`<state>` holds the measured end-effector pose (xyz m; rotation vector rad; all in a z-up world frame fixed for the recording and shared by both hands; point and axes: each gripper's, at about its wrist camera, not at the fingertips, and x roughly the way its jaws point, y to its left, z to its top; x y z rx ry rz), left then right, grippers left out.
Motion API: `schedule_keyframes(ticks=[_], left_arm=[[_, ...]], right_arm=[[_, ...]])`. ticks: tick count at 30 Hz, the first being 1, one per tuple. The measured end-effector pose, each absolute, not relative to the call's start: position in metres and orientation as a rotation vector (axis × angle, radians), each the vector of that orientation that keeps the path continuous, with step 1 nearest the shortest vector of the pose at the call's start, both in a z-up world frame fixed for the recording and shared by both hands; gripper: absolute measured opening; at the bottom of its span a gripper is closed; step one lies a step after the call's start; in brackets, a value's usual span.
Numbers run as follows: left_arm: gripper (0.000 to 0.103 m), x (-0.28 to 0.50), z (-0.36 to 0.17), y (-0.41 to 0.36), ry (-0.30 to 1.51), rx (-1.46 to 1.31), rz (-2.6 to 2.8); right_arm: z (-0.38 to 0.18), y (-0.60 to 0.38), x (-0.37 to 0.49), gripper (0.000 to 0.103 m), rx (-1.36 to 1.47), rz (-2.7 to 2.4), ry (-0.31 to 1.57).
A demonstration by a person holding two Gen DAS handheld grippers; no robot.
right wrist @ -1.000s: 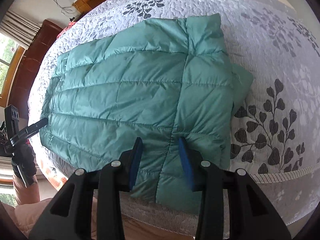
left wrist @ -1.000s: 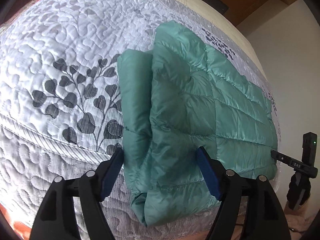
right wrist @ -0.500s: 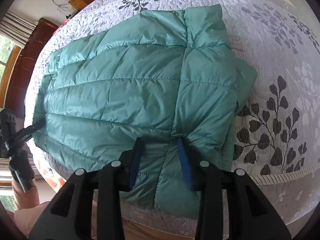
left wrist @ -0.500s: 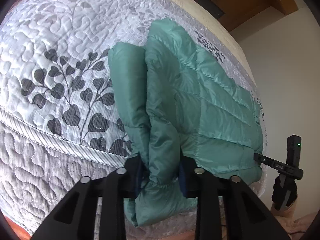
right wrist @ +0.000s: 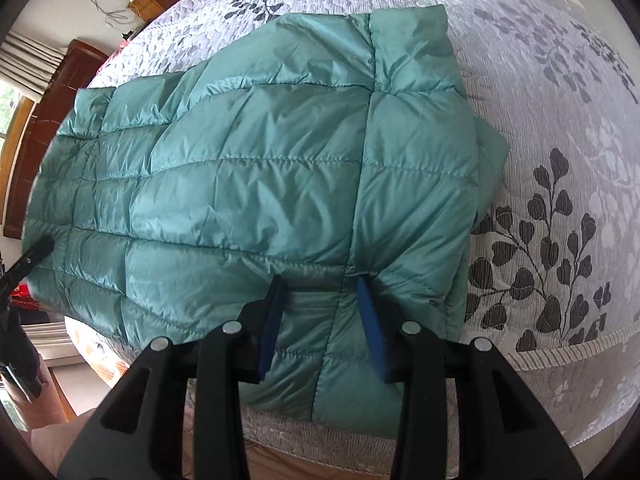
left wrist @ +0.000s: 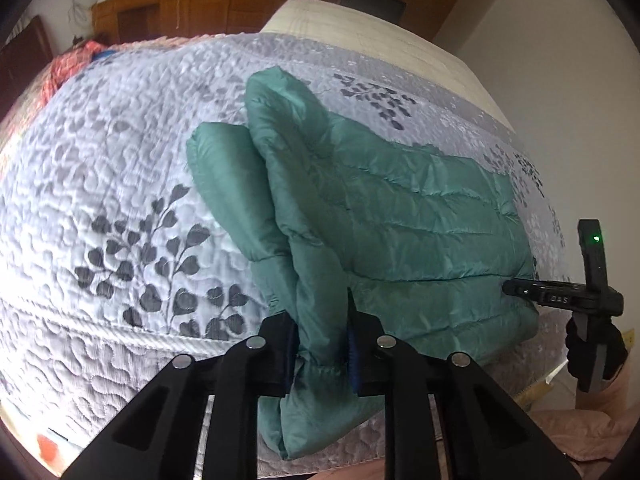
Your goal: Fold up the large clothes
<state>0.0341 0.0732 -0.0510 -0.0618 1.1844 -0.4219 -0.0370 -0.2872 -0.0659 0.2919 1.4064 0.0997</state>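
A teal quilted down jacket lies flat on a bed, partly folded, with a sleeve sticking out at its side. My left gripper is shut on the jacket's near corner at the bed's front edge and lifts that edge a little. My right gripper pinches a fold of the jacket's near edge between its blue pads. The right gripper also shows in the left wrist view at the jacket's far right end.
The bed has a white-grey quilted cover with dark leaf prints. Wooden furniture stands behind the bed. A dark wooden headboard and a window are at the left of the right wrist view.
My left gripper went from open around the jacket's corner to shut on it, then raised it. My right gripper kept its grip and the jacket shifted slightly.
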Motion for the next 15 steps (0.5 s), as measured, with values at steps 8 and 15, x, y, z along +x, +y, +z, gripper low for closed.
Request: schedule_keyframes(ticks=[8, 15], left_arm=[[0.02, 0.035, -0.028, 0.011, 1.14, 0.084, -0.539], [0.021, 0.028, -0.024, -0.046, 1.142, 0.185, -0.618]], right_arm=[[-0.088, -0.282, -0.026, 0.037, 0.299, 0.085, 1.467], [-0.096, -0.279, -0.021, 0.037, 0.321, 0.087, 1.467]])
